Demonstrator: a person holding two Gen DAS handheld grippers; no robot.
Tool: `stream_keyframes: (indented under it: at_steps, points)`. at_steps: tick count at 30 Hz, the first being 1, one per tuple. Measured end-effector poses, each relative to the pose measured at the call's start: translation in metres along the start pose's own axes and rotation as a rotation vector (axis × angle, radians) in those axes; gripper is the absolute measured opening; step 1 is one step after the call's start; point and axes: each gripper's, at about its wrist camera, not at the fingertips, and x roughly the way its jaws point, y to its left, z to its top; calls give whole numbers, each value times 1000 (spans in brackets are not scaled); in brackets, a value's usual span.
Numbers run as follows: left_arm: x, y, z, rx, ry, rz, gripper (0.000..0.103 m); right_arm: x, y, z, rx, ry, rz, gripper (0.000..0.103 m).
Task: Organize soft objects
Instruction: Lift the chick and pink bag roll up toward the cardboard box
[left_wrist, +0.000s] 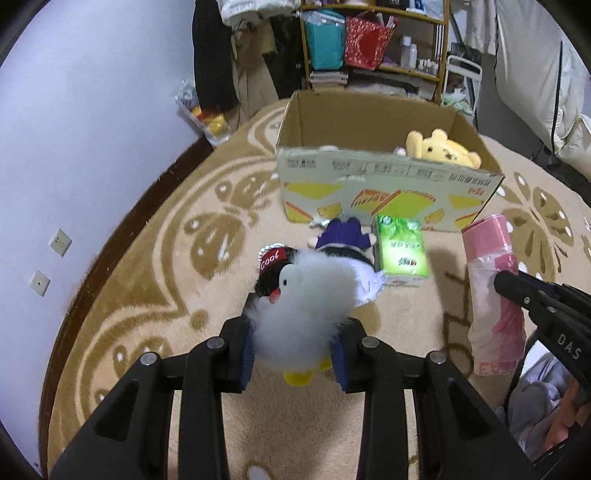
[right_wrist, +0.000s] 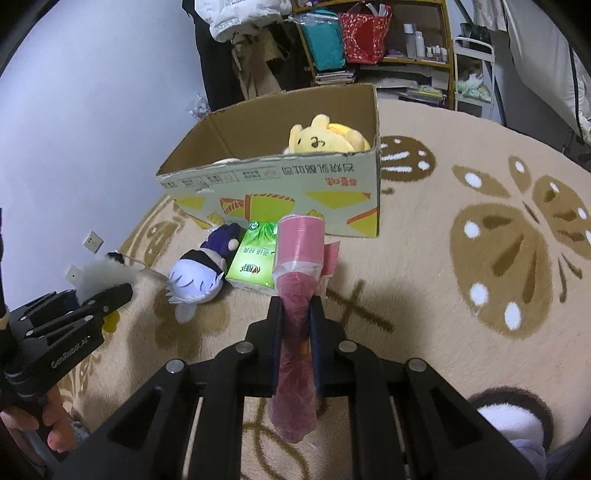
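From my left wrist view, the left gripper pinches a fluffy white bird plush above the rug, short of the cardboard box.

From my right wrist view, the right gripper squeezes a pink plastic-bag roll beside the green tissue pack.

floor: beige patterned carpet | wall: pale, two sockets | back: cluttered shelf
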Motion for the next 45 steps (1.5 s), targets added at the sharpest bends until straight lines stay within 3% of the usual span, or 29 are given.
stream_keyframes:
  at_steps: [11, 34, 45]
  points:
    - [-33, 8, 4, -28, -144, 31, 32, -35, 21, 4, -76, -158, -36, 14]
    - [-64, 1, 16, 13, -314, 46, 32, -58, 34, 24, -145, -266, -34, 14]
    - [-49, 3, 43, -14, -343, 20, 32, -48, 27, 47, -124, -297, -5, 14]
